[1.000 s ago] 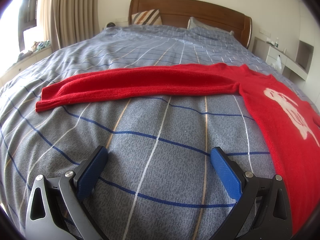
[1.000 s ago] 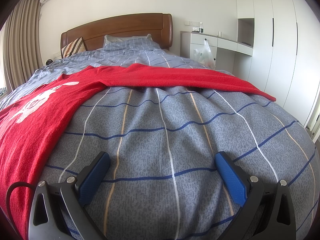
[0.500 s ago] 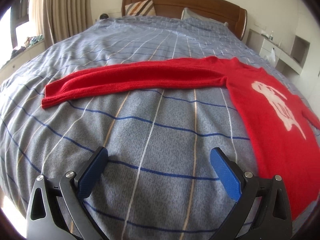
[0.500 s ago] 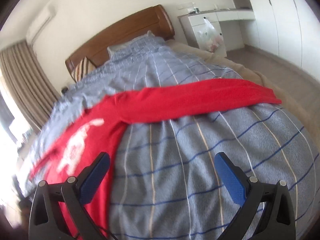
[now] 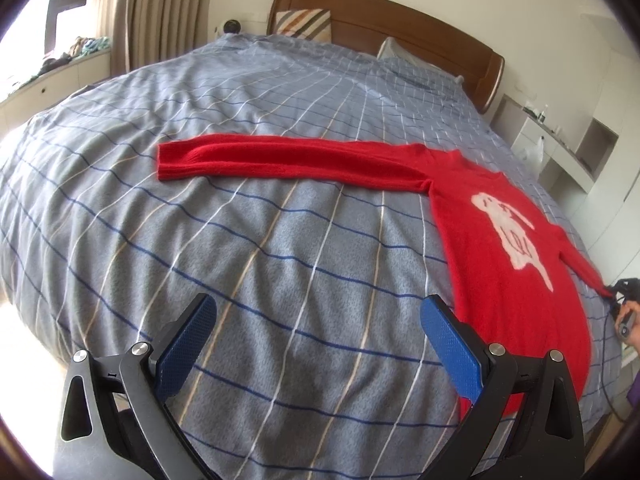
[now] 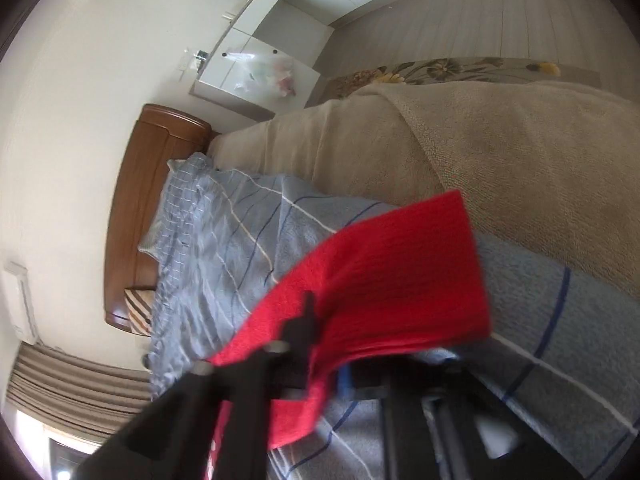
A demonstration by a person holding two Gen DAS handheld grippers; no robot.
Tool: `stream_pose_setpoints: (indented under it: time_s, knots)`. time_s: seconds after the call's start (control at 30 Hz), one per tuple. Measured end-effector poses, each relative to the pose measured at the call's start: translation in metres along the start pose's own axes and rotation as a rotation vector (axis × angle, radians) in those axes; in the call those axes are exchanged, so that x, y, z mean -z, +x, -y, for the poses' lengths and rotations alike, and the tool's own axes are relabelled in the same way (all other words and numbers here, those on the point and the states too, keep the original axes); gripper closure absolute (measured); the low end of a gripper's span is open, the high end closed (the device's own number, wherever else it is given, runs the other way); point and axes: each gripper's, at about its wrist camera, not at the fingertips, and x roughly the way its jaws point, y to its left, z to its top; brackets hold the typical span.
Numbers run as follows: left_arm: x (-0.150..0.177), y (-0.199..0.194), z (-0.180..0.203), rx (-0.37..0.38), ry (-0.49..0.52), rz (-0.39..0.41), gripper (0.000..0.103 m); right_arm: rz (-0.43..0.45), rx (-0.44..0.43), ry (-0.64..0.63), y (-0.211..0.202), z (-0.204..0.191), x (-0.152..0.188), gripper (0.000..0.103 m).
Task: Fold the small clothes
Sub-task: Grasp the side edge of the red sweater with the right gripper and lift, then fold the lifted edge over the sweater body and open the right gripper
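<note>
The bed, under a grey-blue checked cover, carried the red sweater laid flat toward its right side, white figure up, one sleeve stretched straight out leftward across the cover. The left tool hovered above bare cover near the sweater's hem, its blue pads wide apart and holding nothing. The right tool, rolled hard sideways at the bed's edge, was clamped on the other sleeve's cuff, red knit bunched between the pads.
</note>
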Motion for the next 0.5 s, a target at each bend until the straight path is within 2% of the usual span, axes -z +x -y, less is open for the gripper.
stream_pose_setpoints:
  time_s: [0.03,0.1,0.2,0.27,0.37,0.47,0.5]
  knots:
    - [0.002,-0.002,-0.004,-0.005,-0.012,0.002,0.001,0.012,0.002,-0.043,-0.001,-0.014,0.0,0.098]
    - [0.008,-0.008,-0.008,-0.011,-0.029,0.01,0.001,0.026,-0.049,-0.172,-0.007,-0.058,0.008,0.098]
    - [0.013,-0.006,-0.008,-0.021,-0.024,0.005,0.001,0.009,-0.126,-0.446,-0.014,-0.151,0.046,0.098]
    - [0.013,0.0,-0.004,-0.021,-0.013,-0.006,0.001,-0.023,-0.181,-0.607,-0.012,-0.21,0.089,0.098]
    - [0.013,0.002,0.002,-0.008,-0.013,-0.005,0.001,-0.086,-0.193,-0.813,0.008,-0.279,0.171,0.098]
    - [0.016,0.0,0.005,0.005,-0.031,-0.002,0.001,-0.132,-0.164,-0.957,0.04,-0.317,0.255,0.097]
    - [0.017,0.001,0.005,0.009,-0.036,-0.012,0.001,-0.152,-0.145,-0.995,0.052,-0.323,0.282,0.095]
